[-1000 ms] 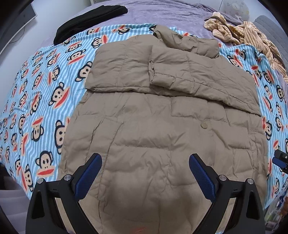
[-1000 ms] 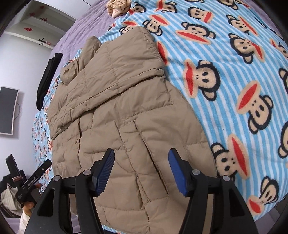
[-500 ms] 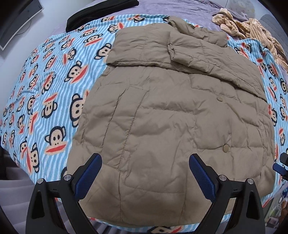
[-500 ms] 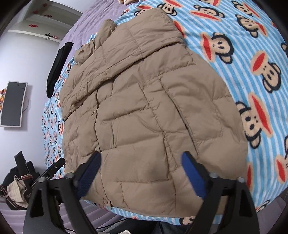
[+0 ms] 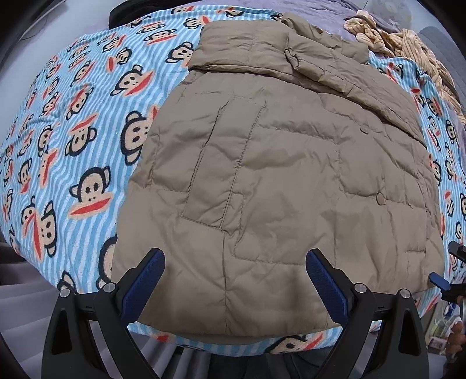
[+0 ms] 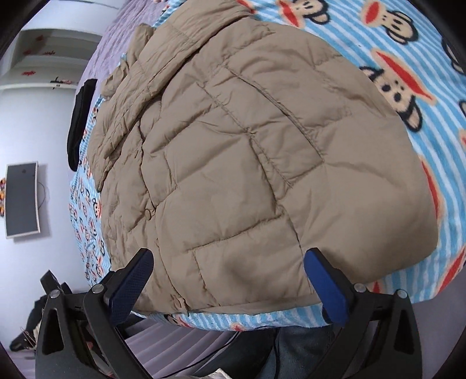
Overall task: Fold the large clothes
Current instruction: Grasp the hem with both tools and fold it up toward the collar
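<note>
One big bed [image 5: 204, 7] with a purple sheet fills most of both views. On top of it lies one blue striped blanket [image 5: 72, 122] with lots of monkey faces on it. One puffy tan coat [image 5: 291, 175] lies flat on the blanket, and its bottom edge reaches the near edge of the bed. Both sleeves are folded across the top part of the coat, one over the other. In the left view two round buttons show on the coat front, one [image 5: 380, 199] lower down and one higher up. One tan striped piece of clothing [image 5: 407, 43] sits bunched up at the far right of the bed, well apart from the coat's hem. One black piece of clothing [image 6: 80, 122] lies at the far left edge of the bed. One flat dark screen [image 6: 21, 201] hangs on the white wall. There are two claws. The left claw [image 5: 236, 278] is spread wide, hanging just above the left part of the hem, and it holds nothing. The right claw [image 6: 225, 278] is spread wide too, just above the right part of the hem, and it holds nothing.
</note>
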Motion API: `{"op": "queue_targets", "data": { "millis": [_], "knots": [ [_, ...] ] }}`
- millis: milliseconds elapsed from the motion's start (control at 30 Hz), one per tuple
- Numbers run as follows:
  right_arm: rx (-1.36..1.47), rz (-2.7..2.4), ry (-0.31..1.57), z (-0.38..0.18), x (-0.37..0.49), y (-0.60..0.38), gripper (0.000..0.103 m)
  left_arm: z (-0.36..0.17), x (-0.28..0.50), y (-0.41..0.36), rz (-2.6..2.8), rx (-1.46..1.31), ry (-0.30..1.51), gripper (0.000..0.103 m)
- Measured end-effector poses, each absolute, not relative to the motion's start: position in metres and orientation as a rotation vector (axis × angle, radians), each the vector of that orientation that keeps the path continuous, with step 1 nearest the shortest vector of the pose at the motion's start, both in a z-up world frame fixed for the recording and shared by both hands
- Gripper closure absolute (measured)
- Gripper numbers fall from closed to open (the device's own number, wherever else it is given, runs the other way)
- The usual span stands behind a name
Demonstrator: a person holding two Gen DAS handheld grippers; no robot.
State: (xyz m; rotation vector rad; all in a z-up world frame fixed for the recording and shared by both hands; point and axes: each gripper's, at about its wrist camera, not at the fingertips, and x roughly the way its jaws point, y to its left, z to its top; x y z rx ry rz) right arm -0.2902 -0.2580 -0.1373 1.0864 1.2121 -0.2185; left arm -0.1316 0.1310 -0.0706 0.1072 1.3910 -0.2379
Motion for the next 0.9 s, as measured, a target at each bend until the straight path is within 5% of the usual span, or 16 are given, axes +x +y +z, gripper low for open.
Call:
{"op": "queue_targets", "data": {
  "millis": [533,900],
  "knots": [
    [1.338,-0.298,1.075,-0.159,-0.345,-0.271,0.0,-0.084,-0.152,0.213,-0.395,-0.257,1.459,0.005],
    [1.411,-0.348,1.079,-0.174,-0.376,-0.274,0.0,-0.133,-0.179,0.217,-0.488,-0.399,1.679,0.005]
  ]
}}
